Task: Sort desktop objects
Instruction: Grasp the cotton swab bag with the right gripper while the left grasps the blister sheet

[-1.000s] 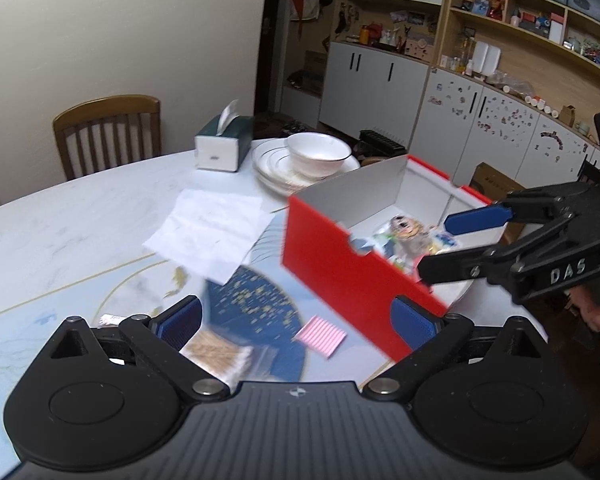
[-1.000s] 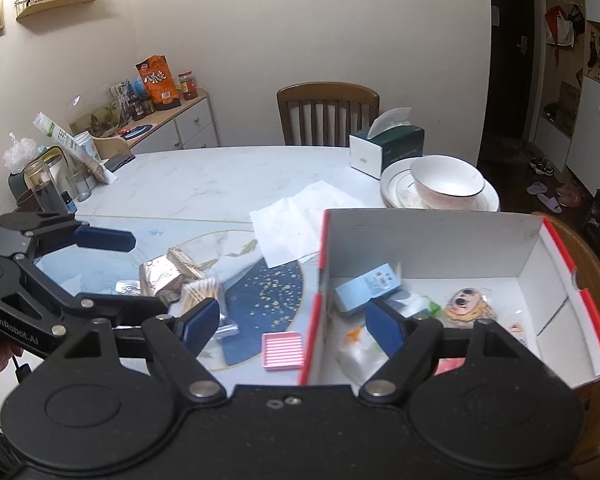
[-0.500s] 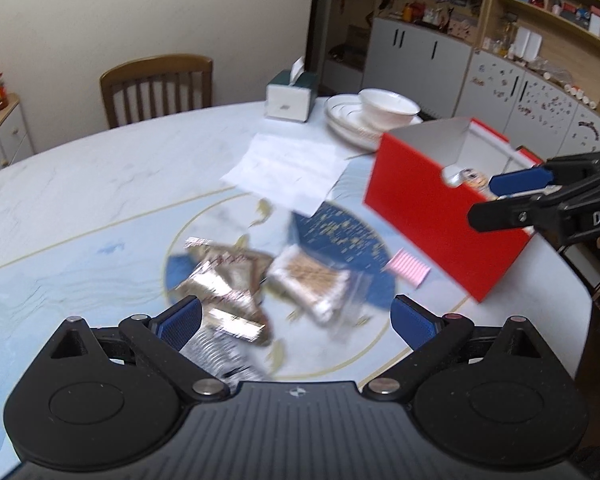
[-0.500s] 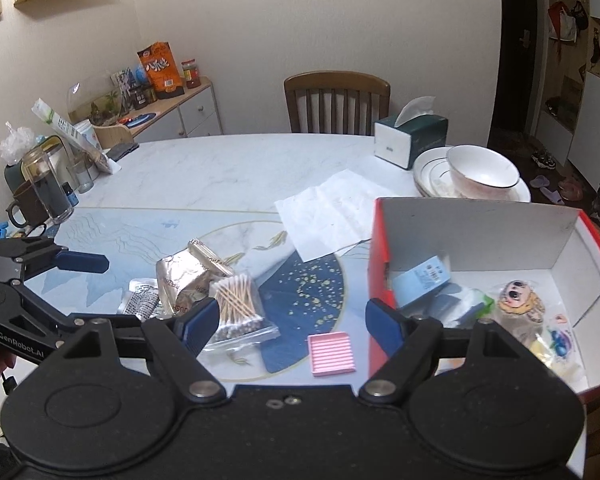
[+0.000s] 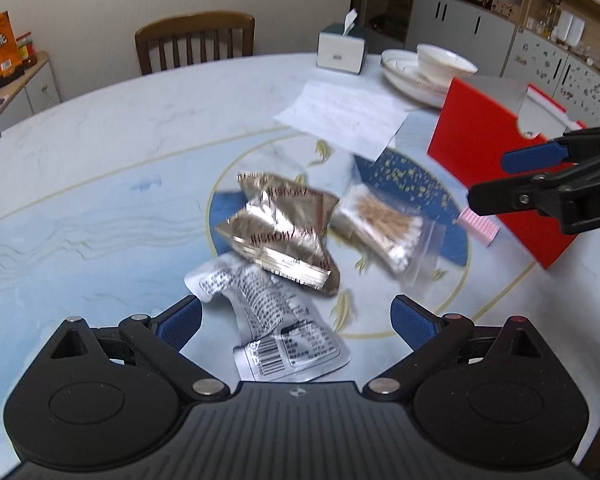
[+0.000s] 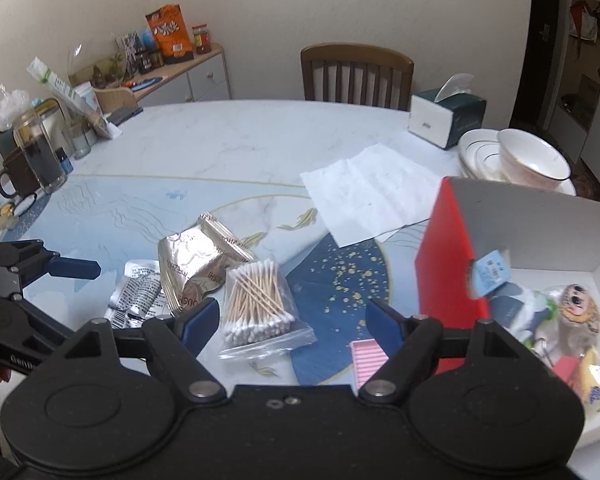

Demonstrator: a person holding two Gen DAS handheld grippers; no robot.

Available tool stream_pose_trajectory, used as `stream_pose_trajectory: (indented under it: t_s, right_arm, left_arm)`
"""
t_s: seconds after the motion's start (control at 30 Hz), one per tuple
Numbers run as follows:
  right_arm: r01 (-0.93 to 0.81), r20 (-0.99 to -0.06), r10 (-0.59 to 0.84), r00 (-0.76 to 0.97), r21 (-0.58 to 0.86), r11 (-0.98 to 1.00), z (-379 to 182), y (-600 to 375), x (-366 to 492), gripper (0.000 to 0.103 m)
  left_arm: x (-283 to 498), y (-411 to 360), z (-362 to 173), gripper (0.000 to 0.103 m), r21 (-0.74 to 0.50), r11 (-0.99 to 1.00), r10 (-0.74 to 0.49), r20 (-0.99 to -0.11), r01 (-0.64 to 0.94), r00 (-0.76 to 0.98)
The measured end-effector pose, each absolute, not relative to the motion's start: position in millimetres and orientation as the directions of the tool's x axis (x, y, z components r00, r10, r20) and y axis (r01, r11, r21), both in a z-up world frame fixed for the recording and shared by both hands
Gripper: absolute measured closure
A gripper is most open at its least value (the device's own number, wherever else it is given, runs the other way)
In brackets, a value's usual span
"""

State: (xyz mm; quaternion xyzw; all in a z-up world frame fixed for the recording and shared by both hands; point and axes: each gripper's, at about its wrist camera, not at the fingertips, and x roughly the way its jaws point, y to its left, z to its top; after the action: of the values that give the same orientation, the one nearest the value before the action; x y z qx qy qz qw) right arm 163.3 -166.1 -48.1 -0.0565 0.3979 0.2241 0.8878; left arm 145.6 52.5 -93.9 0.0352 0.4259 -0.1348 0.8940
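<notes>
while one box (image 6: 446, 264) stands, four packets lie beside it.

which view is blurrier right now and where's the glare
Left wrist view: motion blur smears the cotton swab bag and red box; glare on the foil packet. Right wrist view: sharper overall, only the box contents are soft.
</notes>
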Motion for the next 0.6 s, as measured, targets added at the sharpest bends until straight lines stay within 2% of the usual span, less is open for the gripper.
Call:
stream_pose_trajectory:
  t_s: [0.6]
  right_arm:
    - [-0.49, -0.778, 0.348, 0.523, 0.06, 0.87, -86, -127, 196, 0.023]
  left_arm:
    - [166, 55, -119, 0.002, -0.054, 0.976, -0.168, -0.801, 0.21, 0.574]
